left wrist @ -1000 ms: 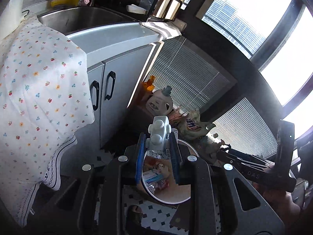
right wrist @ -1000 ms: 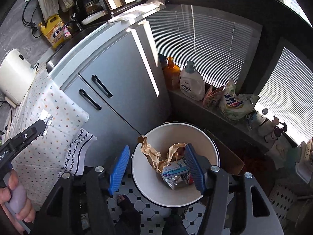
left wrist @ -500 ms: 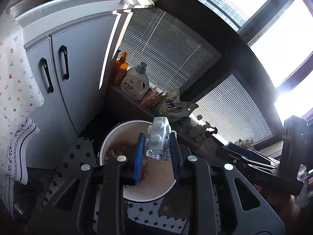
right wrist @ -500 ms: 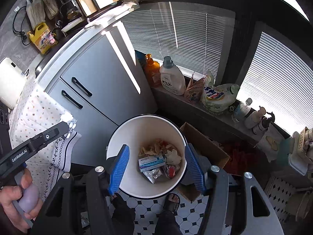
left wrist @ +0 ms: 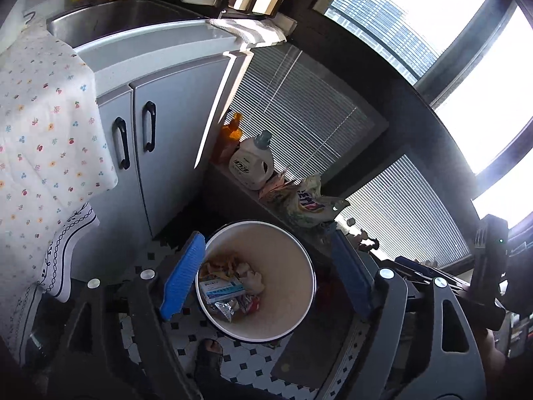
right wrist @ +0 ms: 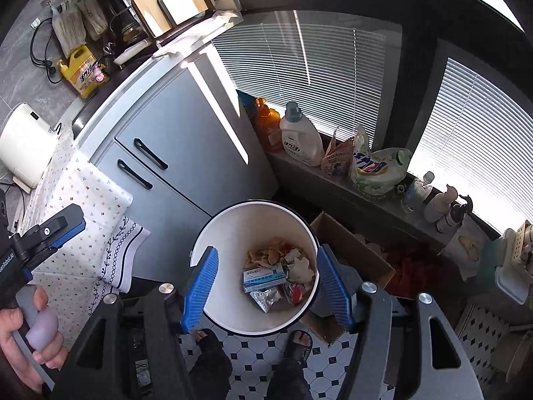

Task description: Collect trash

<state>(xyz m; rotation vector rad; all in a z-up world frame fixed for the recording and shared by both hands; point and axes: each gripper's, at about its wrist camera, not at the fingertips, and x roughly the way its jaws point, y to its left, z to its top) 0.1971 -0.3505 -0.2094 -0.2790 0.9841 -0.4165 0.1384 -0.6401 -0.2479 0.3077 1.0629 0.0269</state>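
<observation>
Left hand-held gripper (left wrist: 266, 283): jaws opening, empty.
Right hand-held gripper (right wrist: 266, 286): jaws opening, empty.
Below both: white bin (right wrist: 233, 233) holding trash (right wrist: 276, 273).
Beyond: detergent bottle (right wrist: 299, 136).

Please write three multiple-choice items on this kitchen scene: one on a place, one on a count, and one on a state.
1. Where does the white bin stand?
A. on the tiled floor, beside the grey cabinet
B. on the counter by the sink
C. on the window ledge

2. How many black handles show on the cabinet doors?
A. one
B. two
C. four

3. What is between the blue pads of the left tool?
A. a white bottle
B. a crumpled paper
C. nothing; they stand apart

Key: 1 A, the bin's base sits on the black-and-white tiles next to the cabinet. 2 B, each of the two doors carries one handle. 3 C, the left tool's jaws are opening above the bin with nothing between them.
</observation>
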